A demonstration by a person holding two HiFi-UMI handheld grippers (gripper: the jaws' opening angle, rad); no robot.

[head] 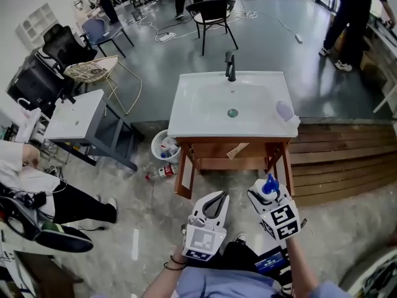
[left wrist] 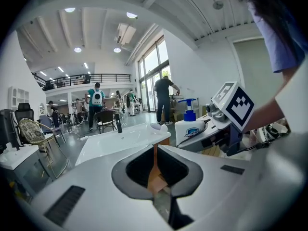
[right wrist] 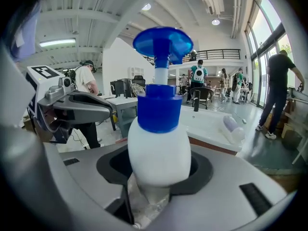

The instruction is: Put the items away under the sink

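A white soap pump bottle point(head: 270, 185) point(right wrist: 160, 148) with a blue pump top stands upright between the jaws of my right gripper point(head: 268, 195) point(right wrist: 161, 177), which is shut on its body. The same bottle point(left wrist: 188, 129) shows in the left gripper view, to the right. My left gripper point(head: 221, 195) point(left wrist: 156, 147) is beside it on the left, its tips together, holding nothing. Both are just in front of the white sink point(head: 186, 113) on its wooden stand point(head: 236, 162). A pale bottle point(head: 285, 111) point(right wrist: 232, 125) lies on the sink's right edge.
A black faucet point(head: 230, 66) stands at the sink's back. A white waste basket point(head: 165, 146) and a loose bottle point(head: 162, 172) are on the floor left of the stand. Wooden decking point(head: 341, 160) runs to the right. A small white table point(head: 77, 117) and a seated person point(head: 37, 185) are at left.
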